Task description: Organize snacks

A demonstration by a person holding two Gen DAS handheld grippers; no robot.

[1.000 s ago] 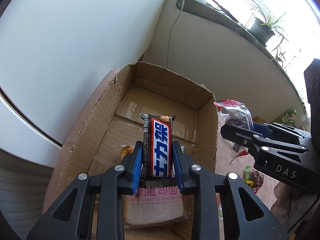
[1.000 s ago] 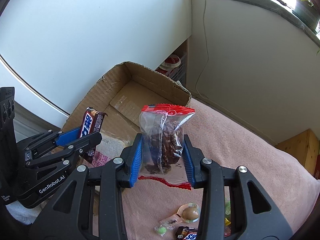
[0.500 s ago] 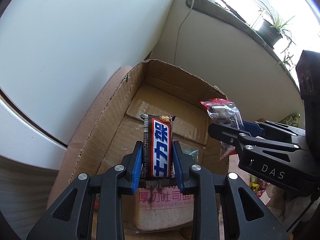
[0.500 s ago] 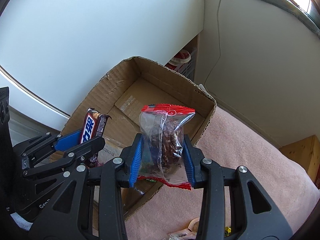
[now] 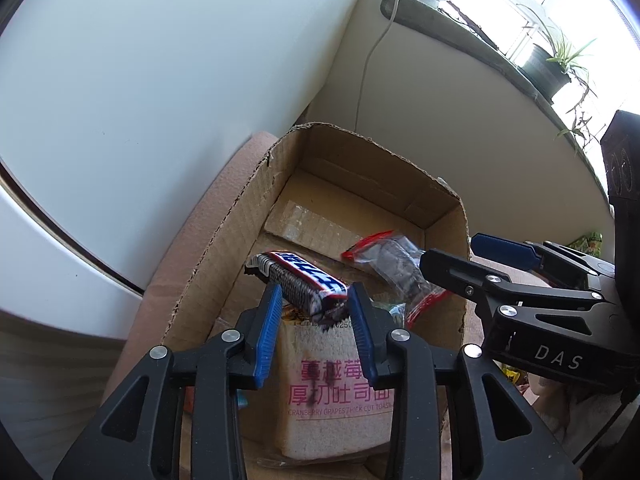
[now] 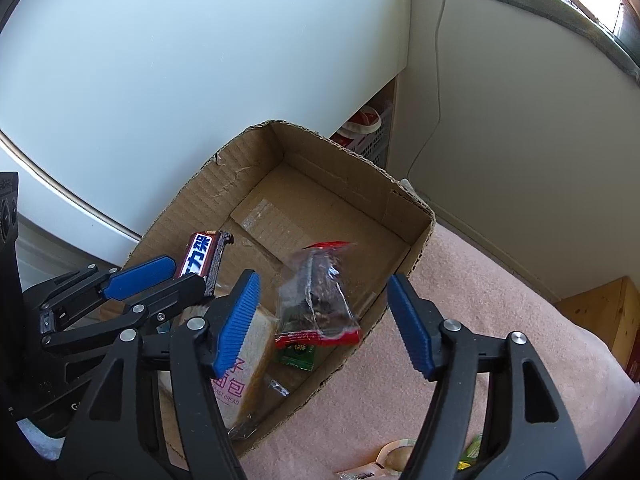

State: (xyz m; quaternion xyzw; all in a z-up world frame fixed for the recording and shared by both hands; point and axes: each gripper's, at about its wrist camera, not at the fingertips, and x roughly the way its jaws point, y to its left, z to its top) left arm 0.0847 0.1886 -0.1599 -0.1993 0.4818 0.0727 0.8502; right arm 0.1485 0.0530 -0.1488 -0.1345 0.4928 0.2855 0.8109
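An open cardboard box sits on a pink cloth. My left gripper hangs over its near end with its jaws opening. The chocolate bar lies tipped over, loose between the blue pads. My right gripper stands over the box's right side, jaws opening wide. A clear bag of dark snacks with red ends is blurred and free of the pads, falling into the box.
A pack of sliced toast bread and a small green packet lie in the box. Loose snacks lie on the pink cloth. A wooden crate stands at the right, a white wall behind the box.
The right gripper came over the box, then spread its jaws and let the snack bag go. The left jaws widened and the chocolate bar tipped from upright to lying aslant.
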